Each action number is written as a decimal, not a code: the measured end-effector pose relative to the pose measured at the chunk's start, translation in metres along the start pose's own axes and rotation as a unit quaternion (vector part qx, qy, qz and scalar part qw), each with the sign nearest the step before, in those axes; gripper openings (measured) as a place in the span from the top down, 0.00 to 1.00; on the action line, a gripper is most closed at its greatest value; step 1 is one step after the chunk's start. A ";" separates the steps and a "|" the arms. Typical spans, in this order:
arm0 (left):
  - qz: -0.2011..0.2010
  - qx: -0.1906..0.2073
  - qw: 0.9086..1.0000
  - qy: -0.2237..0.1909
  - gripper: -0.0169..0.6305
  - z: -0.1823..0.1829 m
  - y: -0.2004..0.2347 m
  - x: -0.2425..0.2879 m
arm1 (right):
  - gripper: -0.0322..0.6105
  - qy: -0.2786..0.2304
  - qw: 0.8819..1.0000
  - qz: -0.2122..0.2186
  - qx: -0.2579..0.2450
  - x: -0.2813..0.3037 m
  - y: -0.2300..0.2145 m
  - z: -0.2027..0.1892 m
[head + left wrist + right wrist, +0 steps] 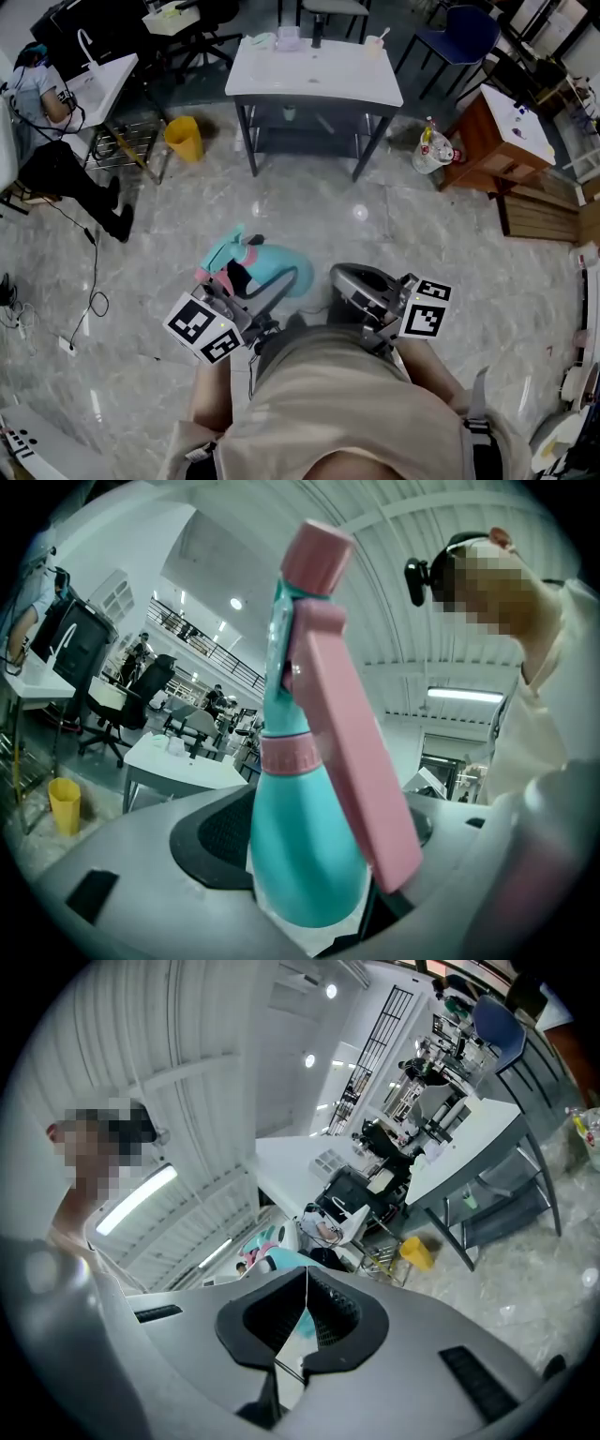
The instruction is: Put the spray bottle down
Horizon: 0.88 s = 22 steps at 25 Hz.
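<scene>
A teal spray bottle point(246, 264) with a pink cap and trigger is held over the marble floor, just in front of the person's body. My left gripper point(269, 281) is shut on it. In the left gripper view the bottle point(305, 855) stands upright between the two pads, and its pink trigger point(361, 761) hangs down the right side. My right gripper point(364, 284) is level beside it on the right, shut and empty. In the right gripper view the fingertips point(307, 1274) meet, and a bit of the teal bottle point(281, 1261) shows beyond them.
A white table point(314, 77) stands ahead across the floor, with a yellow bucket point(184, 138) to its left. A wooden cabinet point(502, 141) and a blue chair point(464, 33) are at the right. A seated person point(56, 159) is at a desk on the far left.
</scene>
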<state>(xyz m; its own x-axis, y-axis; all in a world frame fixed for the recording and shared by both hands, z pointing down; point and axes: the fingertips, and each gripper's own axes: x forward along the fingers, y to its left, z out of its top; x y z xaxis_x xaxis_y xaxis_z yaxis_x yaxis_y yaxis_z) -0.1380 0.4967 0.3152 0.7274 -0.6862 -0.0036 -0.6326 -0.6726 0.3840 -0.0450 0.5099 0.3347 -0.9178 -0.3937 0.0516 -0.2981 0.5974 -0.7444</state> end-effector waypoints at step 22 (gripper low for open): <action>0.055 0.013 0.998 0.038 0.47 0.018 0.027 0.137 | 0.92 0.013 0.998 0.034 0.043 -0.019 -0.106 0.114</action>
<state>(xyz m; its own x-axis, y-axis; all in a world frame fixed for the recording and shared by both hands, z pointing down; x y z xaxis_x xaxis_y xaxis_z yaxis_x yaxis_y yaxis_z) -0.0598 0.3798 0.3085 0.6705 -0.7340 0.1085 -0.7162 -0.6020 0.3532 0.0336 0.3741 0.3369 -0.9421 -0.3350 0.0152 -0.2122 0.5603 -0.8006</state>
